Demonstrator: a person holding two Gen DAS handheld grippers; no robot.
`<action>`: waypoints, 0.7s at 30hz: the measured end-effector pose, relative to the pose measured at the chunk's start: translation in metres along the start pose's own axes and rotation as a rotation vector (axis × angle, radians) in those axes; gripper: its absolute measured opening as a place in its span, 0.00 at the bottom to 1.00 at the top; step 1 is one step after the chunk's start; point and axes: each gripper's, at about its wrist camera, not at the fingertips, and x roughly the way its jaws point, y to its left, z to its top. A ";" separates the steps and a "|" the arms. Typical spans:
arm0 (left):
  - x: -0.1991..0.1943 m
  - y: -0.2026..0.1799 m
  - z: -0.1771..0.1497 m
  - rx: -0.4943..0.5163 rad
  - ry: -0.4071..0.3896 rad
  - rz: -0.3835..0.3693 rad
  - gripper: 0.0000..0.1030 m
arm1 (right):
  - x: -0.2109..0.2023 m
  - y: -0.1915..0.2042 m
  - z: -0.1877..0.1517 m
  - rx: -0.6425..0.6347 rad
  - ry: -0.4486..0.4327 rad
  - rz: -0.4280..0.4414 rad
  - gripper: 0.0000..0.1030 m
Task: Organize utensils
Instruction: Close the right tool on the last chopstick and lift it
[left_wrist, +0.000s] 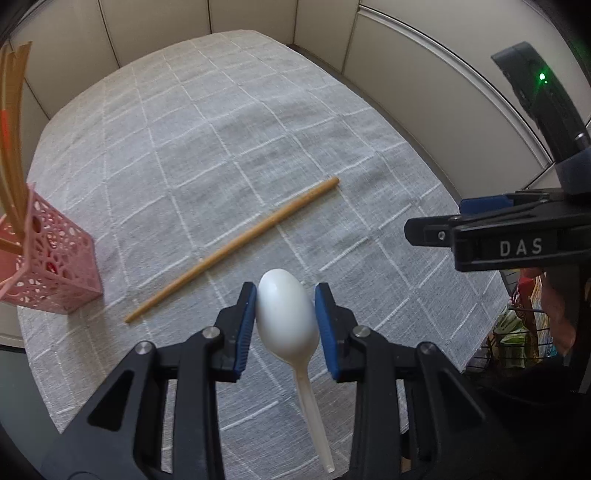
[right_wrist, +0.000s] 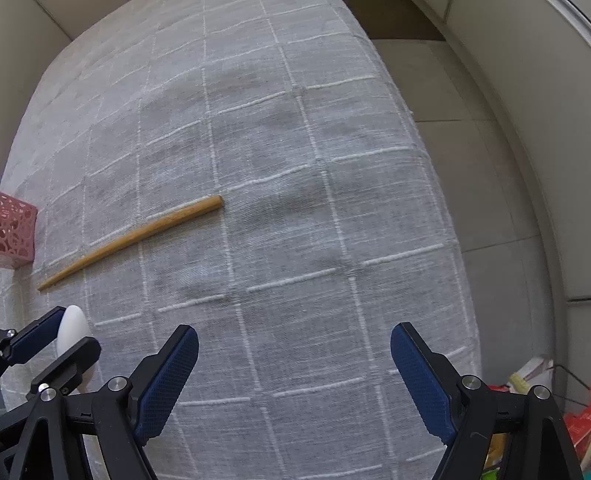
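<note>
My left gripper (left_wrist: 285, 291) is shut on the bowl of a white plastic spoon (left_wrist: 286, 317), blue pads on both sides. The spoon's handle hangs down toward the camera, above the cloth. One wooden chopstick (left_wrist: 232, 249) lies slanted on the cloth just beyond. At the left edge stands a pink lattice holder (left_wrist: 55, 266) with several chopsticks (left_wrist: 11, 129) upright in it. My right gripper (right_wrist: 294, 328) is open over bare cloth with nothing between its fingers. The right wrist view also shows the spoon (right_wrist: 72, 325) at lower left, the chopstick (right_wrist: 133, 238) and the holder (right_wrist: 14, 230).
A grey cloth with white grid lines (left_wrist: 221, 129) covers the table. Pale wall panels (left_wrist: 406, 74) run behind it and to the right. Off the table's right edge sits a wire basket with colourful packets (left_wrist: 524, 332).
</note>
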 end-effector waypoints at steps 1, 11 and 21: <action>-0.005 0.004 -0.002 -0.005 -0.012 0.008 0.33 | 0.002 0.003 0.002 0.010 0.002 0.010 0.86; -0.027 0.050 -0.010 -0.041 -0.074 0.053 0.33 | 0.032 0.033 0.035 0.165 0.014 0.090 0.70; -0.037 0.066 -0.015 -0.062 -0.089 0.060 0.33 | 0.055 0.059 0.052 0.304 -0.005 0.071 0.45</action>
